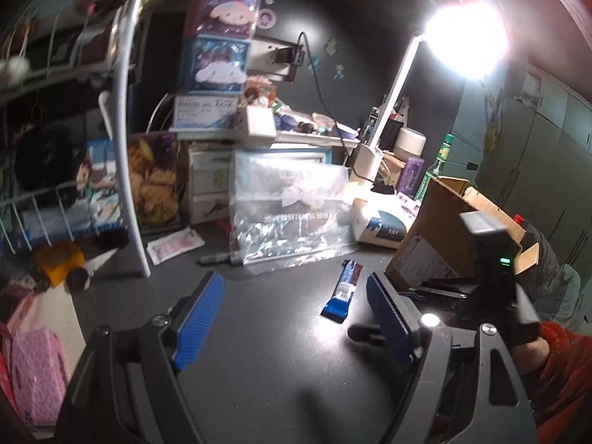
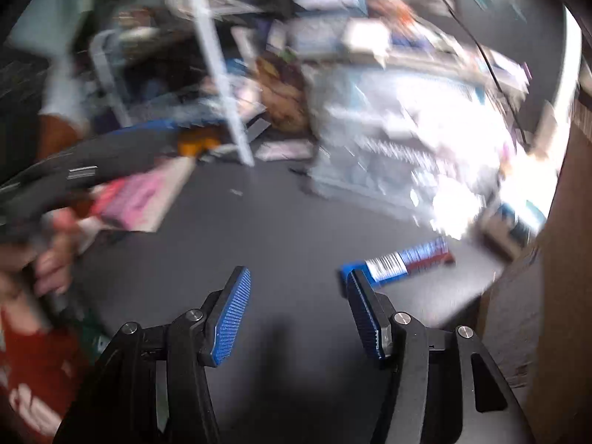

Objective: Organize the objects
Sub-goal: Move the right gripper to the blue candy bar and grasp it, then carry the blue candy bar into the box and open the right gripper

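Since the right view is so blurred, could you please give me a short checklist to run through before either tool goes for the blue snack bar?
1. Left tool open and empty: ok.
2. Right tool open and empty: ok.
3. Blue snack bar lying free on the dark desk, touching neither tool: ok.
4. Cardboard box open at the top, ready to receive things: ok.
5. Right wrist view steady enough to aim: not ok, heavy motion blur.
6. Pen separate from the clear plastic bag: cannot tell; its tip meets the bag's edge.

Motion blur smears the shelf clutter (image 2: 229, 74) and plastic bag (image 2: 388, 148) beyond reading.
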A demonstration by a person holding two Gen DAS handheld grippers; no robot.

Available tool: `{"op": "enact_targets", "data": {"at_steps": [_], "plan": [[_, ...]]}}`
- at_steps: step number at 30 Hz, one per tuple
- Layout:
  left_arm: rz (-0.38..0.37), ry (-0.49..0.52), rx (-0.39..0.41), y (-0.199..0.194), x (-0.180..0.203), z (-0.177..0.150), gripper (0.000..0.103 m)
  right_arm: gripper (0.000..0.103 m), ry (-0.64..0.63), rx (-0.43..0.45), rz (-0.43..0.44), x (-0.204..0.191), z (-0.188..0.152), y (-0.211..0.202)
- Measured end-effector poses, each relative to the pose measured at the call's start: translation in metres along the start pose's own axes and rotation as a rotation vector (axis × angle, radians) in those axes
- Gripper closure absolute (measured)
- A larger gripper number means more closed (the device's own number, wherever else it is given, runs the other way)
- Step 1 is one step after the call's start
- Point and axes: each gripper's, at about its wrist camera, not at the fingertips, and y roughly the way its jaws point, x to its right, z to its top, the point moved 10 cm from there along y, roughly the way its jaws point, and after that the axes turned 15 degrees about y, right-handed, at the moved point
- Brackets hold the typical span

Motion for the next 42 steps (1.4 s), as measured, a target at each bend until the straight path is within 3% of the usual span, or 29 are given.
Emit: {"op": "enact_targets", "data": {"at_steps": [4,11,15,17,21,24,32,39,42], "plan": [[-0.002,-0.034,-0.013,0.001,-0.01,-0.016,0.026,0.043,0.103,-0.014,-0.124,0.044,-0.001,0.038],[-0.001,-0.062,-0.029,0.004,-0.016,-0.027,0.025,0.029,0.154,0.021,-0.233,0.075,0.025,0.065],[-0.01,-0.065,-0.025,0.003,-0.013,-0.025,0.025,0.029,0.133,0.032,-0.283,0.081,0.037,0.076],[-0.008,-0.063,-0.027,0.003,-0.013,-0.025,0.025,0.038,0.095,0.038,-0.316,0.08,0.039,0.079],[-0.01,-0.068,-0.029,0.005,-0.014,-0.025,0.025,0.072,0.049,0.037,-0.28,0.072,0.034,0.076],[-0.022,-0.07,-0.03,0.007,-0.011,-0.024,0.025,0.087,-0.004,0.032,-0.246,0.064,0.025,0.072],[-0.071,-0.06,-0.051,0.019,0.006,-0.022,0.025,0.088,-0.072,0.007,-0.14,0.041,0.004,0.06],[-0.134,-0.059,-0.063,0.026,0.024,-0.018,0.025,0.089,-0.156,0.038,0.045,-0.018,-0.005,0.004],[-0.196,-0.082,-0.035,0.022,0.032,-0.006,0.035,0.089,-0.194,0.073,0.11,-0.041,0.001,-0.023]]}}
